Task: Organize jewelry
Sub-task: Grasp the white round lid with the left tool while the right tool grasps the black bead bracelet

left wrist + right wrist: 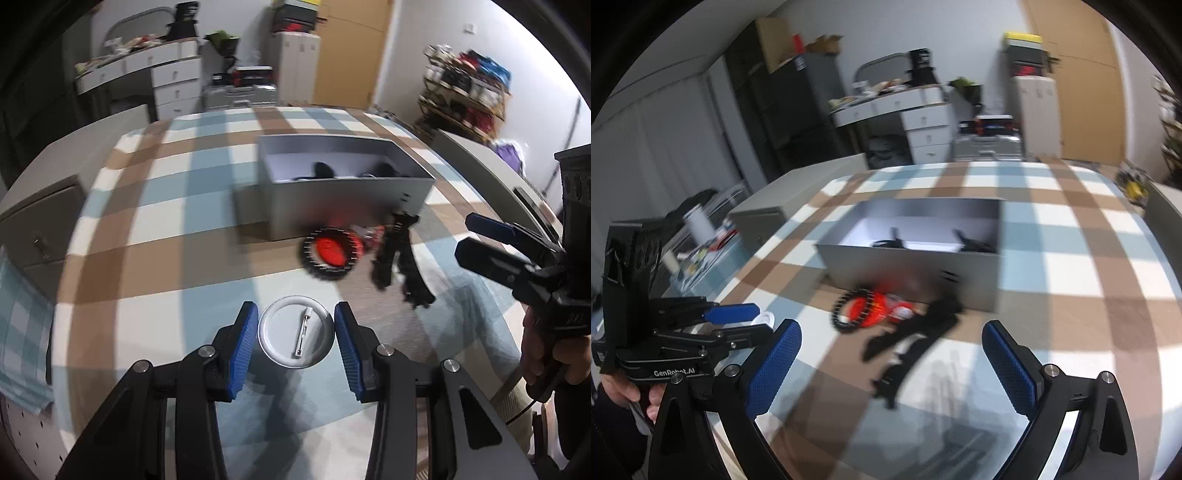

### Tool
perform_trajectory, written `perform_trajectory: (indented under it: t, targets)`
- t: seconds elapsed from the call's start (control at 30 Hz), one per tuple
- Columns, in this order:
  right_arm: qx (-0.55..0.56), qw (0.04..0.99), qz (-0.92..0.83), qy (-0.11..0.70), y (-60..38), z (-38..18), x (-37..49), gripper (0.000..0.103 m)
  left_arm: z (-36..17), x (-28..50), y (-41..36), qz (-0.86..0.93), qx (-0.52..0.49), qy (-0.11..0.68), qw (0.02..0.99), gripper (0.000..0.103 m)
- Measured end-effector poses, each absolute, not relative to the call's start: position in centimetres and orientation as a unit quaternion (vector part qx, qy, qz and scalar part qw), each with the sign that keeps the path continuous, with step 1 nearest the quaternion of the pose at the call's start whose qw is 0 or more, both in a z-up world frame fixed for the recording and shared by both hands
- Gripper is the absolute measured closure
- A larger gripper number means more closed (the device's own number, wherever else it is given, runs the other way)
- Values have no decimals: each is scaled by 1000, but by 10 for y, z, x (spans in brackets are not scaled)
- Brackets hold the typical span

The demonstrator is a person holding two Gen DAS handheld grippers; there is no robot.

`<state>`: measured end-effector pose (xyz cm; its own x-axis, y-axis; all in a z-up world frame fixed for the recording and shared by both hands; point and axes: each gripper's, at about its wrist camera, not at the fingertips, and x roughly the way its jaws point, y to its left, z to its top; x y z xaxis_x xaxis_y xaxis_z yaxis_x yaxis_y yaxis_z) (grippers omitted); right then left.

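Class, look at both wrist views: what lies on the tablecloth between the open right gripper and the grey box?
In the right wrist view, black strappy pieces and a red-and-black ring lie between the right gripper and the grey box.

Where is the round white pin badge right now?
In the left wrist view the white pin badge sits pin side up between the blue pads of the left tool, which grips it by its rim, nearer the camera than the red bracelet and grey box.
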<state>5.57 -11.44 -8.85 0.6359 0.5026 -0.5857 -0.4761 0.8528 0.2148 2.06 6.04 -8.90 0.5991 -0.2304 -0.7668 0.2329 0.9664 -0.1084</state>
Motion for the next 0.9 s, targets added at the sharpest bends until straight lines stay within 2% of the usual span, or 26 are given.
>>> perform_trajectory:
  t: [0.27,0.47,0.7,0.9]
  targets:
    - [-105,887,287,348,-40,-105,71,6,-76,15,89,-107,-30,403,908,66]
    - [-179,879,275,345,-8,-116,79,7,-85,19,110,-97,-55,409,906,66]
    - [-247,858,260,368,8,-136,91,30,-92,18,122,-92,-75,418,901,66]
    - [-238,851,279,377,9,-136,95,46,-97,16,125,-91,-86,428,895,66]
